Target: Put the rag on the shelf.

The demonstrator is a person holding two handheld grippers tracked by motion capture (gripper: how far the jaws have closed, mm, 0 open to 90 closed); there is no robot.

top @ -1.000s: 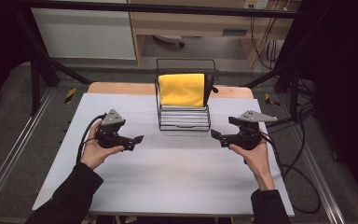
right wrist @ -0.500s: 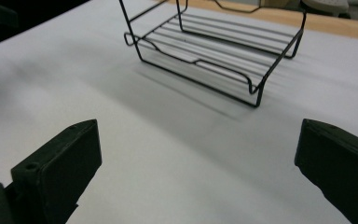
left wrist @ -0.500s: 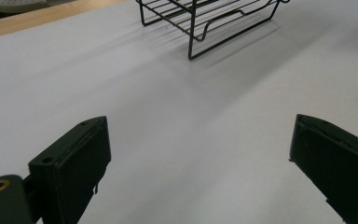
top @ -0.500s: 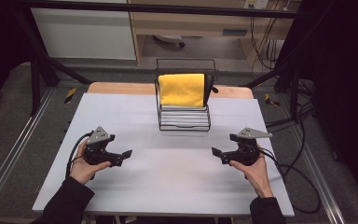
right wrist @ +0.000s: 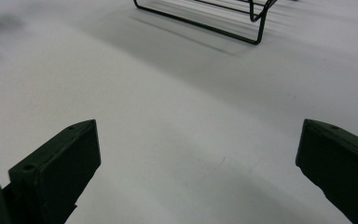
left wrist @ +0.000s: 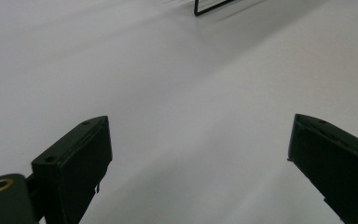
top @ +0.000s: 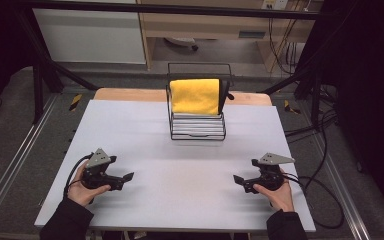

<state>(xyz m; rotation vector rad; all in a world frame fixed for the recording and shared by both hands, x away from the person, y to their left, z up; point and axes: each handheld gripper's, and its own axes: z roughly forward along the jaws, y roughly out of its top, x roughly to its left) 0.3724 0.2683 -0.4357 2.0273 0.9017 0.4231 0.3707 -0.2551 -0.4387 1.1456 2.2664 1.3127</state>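
A black wire rack (top: pixel 198 129) stands at the far middle of the white table (top: pixel 180 150), with a yellow cloth (top: pixel 196 96) draped over its back. My left gripper (top: pixel 126 178) rests low near the front left, held in a hand, jaws wide apart and empty. My right gripper (top: pixel 237 180) sits near the front right, also open with nothing between its jaws. In the left gripper view my left gripper (left wrist: pixel 200 163) faces bare table, a corner of the rack (left wrist: pixel 213 6) at the top. In the right gripper view my right gripper (right wrist: pixel 198 163) faces the rack's base (right wrist: pixel 205 18).
Cables (top: pixel 325 200) trail off the table's right side from the right gripper. A wooden edge (top: pixel 130 94) borders the table's far side. Black frame posts (top: pixel 40 75) stand at the left and right beyond the table.
Both hands have drawn back toward the front edge of the table and outward, away from the rack. Both grippers stay open and empty.
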